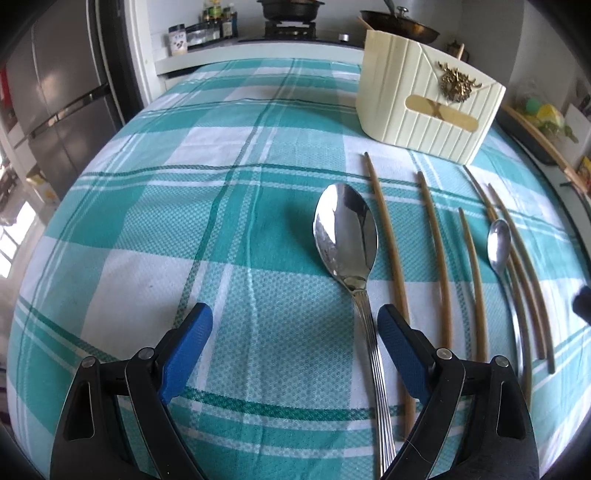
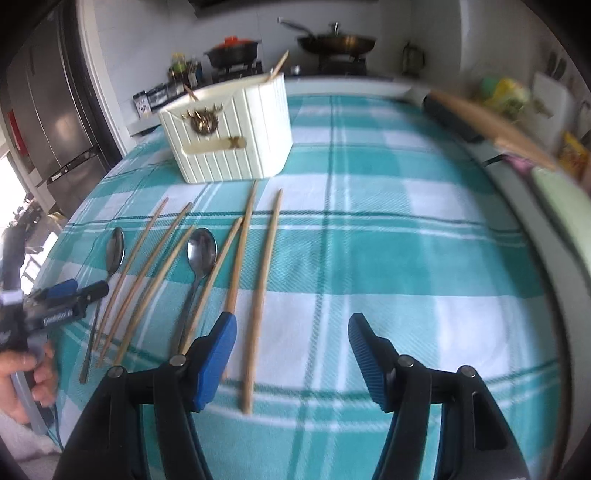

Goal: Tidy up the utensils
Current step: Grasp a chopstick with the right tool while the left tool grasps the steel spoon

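Note:
A large steel spoon lies on the teal checked cloth, its handle running between my open left gripper's blue fingers, close to the right one. Several wooden chopsticks and a smaller spoon lie to its right. A cream ribbed utensil holder stands behind them. In the right wrist view my right gripper is open and empty above the cloth, with one chopstick just inside its left finger. The two spoons and the holder, which has sticks in it, lie to the left.
The left gripper, held in a hand, shows at the left edge of the right wrist view. A stove with pans and jars stands behind the table. A dark tray edge lies along the table's right side. A fridge stands at left.

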Motion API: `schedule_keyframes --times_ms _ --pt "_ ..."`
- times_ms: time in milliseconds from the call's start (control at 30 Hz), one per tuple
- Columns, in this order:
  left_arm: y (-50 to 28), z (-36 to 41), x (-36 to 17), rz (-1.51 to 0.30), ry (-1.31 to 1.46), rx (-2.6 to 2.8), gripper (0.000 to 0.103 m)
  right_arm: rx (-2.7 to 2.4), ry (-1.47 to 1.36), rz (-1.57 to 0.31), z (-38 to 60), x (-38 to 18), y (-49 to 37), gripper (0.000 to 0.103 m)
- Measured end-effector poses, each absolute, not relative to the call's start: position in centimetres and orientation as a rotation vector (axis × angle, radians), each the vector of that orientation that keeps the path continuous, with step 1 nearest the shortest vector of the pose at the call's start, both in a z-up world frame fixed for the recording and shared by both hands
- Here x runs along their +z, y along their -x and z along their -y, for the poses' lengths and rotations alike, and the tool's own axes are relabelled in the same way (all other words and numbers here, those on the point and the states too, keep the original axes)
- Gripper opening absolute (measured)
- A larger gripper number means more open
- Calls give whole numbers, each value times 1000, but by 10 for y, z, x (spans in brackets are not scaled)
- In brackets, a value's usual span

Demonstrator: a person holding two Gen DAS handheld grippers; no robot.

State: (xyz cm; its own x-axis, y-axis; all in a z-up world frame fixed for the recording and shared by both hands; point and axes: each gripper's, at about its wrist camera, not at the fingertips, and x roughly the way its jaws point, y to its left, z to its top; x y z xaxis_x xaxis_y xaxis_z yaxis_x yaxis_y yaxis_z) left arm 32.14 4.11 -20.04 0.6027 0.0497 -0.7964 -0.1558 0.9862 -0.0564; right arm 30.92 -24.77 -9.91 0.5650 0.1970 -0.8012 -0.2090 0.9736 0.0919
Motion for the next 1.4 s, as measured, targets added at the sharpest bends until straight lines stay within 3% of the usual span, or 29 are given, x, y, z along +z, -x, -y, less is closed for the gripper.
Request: schedule_keyframes --times_ms 367,600,700,1067,1167,1200,1233,1300,1400 --pt "-317 -48 -200 -922 58 81 92 293 133 -1064 226 -123 -331 7" --pt "-316 -68 -198 -959 -9 67 92 242 185 -1137 245 -118 -322 10" --pt "-322 -64 -197 -980 -49 30 92 253 186 -1158 248 -117 -331 30" --pt "-360 -53 -198 -1024 40 30 91 324 226 -1155 220 -120 -401 32" --pt "-369 -54 -196 -1024 42 45 80 325 209 -1140 213 -120 -427 29" --pt "-371 -55 -194 -1019 46 33 69 327 208 -1142 211 -120 -431 15" --pt "-371 -54 -193 -1013 49 14 66 325 208 -1142 209 -122 -435 7" --pt "-372 -53 -191 -997 35 4 42 323 177 -1135 209 -121 -441 7" --pt "-373 -57 -190 -982 61 -18 42 324 123 -1113 213 -115 -438 7"
